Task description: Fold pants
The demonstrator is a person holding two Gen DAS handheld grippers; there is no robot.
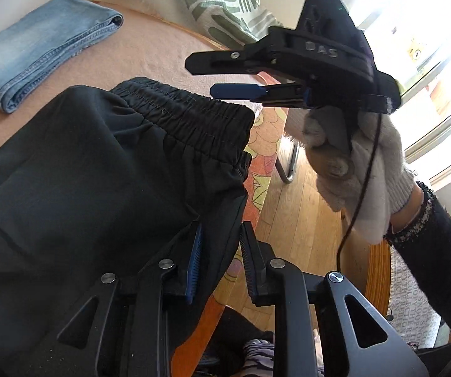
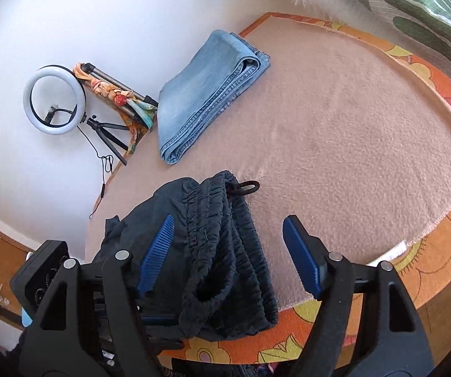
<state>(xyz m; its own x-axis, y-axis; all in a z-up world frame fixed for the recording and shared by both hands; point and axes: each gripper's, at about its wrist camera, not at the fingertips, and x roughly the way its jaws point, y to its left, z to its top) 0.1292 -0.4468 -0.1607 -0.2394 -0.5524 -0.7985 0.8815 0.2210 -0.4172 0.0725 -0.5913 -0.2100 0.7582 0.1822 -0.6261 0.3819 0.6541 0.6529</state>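
Note:
Black pants (image 1: 99,169) with an elastic waistband lie bunched at the near edge of the pink table cover (image 1: 150,53). My left gripper (image 1: 220,264) has its jaws a little apart with the pants' edge fabric between the blue pads; it is not closed tight. My right gripper (image 1: 206,75) shows in the left wrist view, held by a white-gloved hand (image 1: 360,163) above the waistband, jaws open and empty. In the right wrist view the right gripper (image 2: 228,260) is wide open over the folded waistband (image 2: 225,251) of the pants.
Folded blue jeans (image 2: 206,94) lie at the far left of the table (image 2: 351,125). A ring light on a tripod (image 2: 56,100) stands on the floor by the wall. A green-striped cloth (image 1: 219,3) hangs behind. Wooden floor (image 1: 303,213) lies past the table edge.

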